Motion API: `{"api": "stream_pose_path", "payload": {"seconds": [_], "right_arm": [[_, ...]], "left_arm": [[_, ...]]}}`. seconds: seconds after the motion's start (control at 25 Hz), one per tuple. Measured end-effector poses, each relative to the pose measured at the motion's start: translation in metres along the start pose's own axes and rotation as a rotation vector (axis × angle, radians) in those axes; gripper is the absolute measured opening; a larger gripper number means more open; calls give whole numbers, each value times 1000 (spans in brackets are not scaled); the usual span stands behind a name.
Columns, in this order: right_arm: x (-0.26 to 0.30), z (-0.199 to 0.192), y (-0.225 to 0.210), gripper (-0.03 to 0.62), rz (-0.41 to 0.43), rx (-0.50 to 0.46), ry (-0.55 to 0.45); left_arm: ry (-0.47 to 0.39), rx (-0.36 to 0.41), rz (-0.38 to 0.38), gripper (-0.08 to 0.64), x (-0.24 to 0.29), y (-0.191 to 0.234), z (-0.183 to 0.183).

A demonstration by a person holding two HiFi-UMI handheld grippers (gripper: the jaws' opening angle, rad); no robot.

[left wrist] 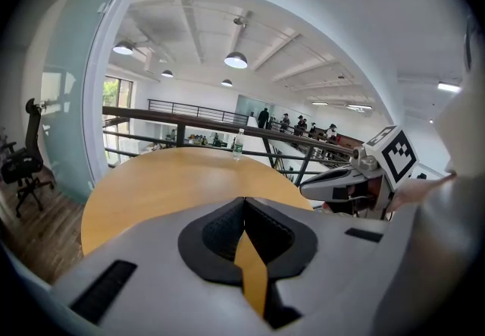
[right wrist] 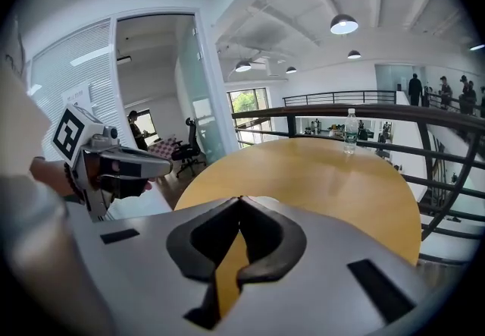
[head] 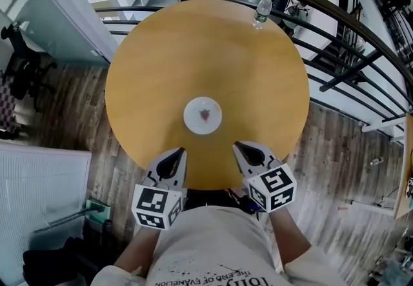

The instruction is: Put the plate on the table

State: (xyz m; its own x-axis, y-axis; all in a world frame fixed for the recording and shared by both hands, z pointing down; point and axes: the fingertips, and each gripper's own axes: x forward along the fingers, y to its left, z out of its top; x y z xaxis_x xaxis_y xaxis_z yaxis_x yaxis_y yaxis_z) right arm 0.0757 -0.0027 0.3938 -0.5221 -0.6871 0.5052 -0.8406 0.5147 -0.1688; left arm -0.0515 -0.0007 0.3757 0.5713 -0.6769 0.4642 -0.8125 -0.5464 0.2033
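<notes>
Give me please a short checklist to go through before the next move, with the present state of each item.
1. Plate lies on the table: ok.
2. Plate is clear of the table's edge: ok, it sits well inside the near rim.
3. Left gripper is empty: ok, jaws together with nothing between them.
4. Right gripper is empty: ok, jaws together with nothing between them.
5. Both grippers are apart from the plate: ok, they hang at the near edge.
6. Plate is empty: cannot tell, there is a small dark mark at its centre.
</notes>
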Motion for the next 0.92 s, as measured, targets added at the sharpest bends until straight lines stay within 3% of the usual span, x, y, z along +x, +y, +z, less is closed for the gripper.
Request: {"api": "stream_pose_path", "payload": {"seconds": [0.92], "right_arm": [[-4, 7, 3, 25, 5, -17, 2]], "left_arm": [[-2, 10, -5, 23, -6, -3, 7]]}}
